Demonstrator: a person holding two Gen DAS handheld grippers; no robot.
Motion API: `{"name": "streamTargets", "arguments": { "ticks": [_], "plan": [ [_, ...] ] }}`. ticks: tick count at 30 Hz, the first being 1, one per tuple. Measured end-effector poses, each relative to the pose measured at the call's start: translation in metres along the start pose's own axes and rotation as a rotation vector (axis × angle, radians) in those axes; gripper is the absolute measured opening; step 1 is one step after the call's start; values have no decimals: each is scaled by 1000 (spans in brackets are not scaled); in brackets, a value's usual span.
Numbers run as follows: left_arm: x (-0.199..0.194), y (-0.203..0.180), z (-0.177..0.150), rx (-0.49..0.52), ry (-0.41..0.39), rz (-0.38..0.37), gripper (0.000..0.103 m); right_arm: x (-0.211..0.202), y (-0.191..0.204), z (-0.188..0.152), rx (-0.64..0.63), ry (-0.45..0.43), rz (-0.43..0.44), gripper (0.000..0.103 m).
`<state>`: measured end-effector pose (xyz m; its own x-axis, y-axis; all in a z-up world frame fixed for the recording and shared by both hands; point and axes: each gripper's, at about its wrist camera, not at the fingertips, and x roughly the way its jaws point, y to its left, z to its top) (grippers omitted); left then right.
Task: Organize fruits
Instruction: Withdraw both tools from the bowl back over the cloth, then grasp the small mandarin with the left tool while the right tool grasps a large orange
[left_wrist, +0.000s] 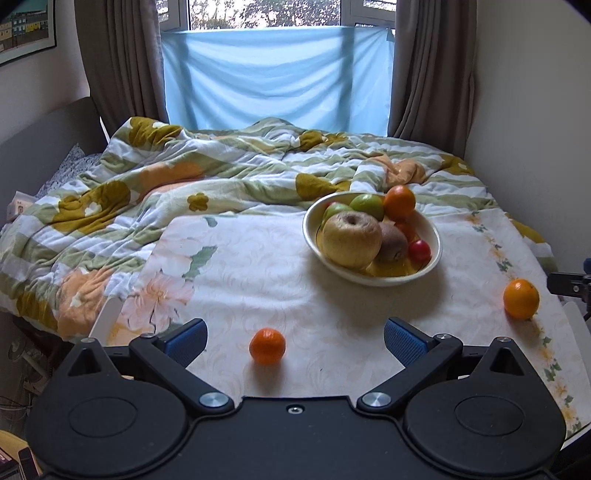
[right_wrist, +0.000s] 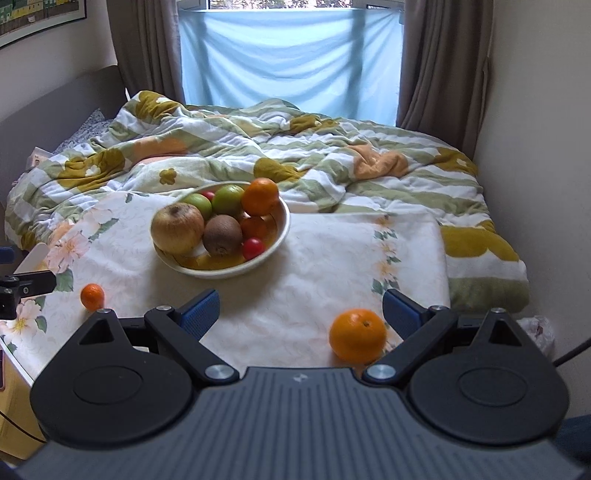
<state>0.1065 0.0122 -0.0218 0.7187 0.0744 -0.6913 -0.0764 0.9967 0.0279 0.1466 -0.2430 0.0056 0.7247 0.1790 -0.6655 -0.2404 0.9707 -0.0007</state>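
Observation:
A cream bowl on the white floral cloth holds a large yellow apple, a kiwi, green apples, an orange and small red fruits. A small tangerine lies loose on the cloth just ahead of my left gripper, between its open blue-padded fingers. A larger orange rests near the cloth's front right, close inside the right finger of my open right gripper. Neither gripper holds anything.
The cloth-covered table stands against a bed with a rumpled flowered quilt. Walls close in on the right. Curtains and a blue sheet hang at the window behind. The other gripper's edge shows at each view's side.

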Motion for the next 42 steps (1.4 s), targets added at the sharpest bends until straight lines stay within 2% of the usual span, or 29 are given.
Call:
{"name": "streamTargets", "arguments": {
  "ticks": [10, 15, 17, 22, 27, 28, 42],
  "plan": [
    [45, 11, -22, 22, 39, 27, 103, 33, -29, -38, 58, 57, -29, 103],
    [68, 14, -26, 48, 44, 28, 101, 53, -36, -51, 34, 73, -32, 103],
    [77, 14, -26, 62, 58, 32, 91, 62, -39, -54, 23, 82, -35, 103],
    [96, 17, -26, 66, 92, 26, 79, 77, -46, -56, 43, 105, -20, 103],
    [103, 20, -27, 58, 114, 18, 49, 87, -49, -55, 62, 117, -12, 103],
    [104, 21, -27, 54, 121, 11, 40, 89, -49, -54, 63, 118, -9, 103],
    [97, 27, -32, 21, 134, -23, 39, 110, -46, -46, 65, 119, -19, 103]
  ]
}}
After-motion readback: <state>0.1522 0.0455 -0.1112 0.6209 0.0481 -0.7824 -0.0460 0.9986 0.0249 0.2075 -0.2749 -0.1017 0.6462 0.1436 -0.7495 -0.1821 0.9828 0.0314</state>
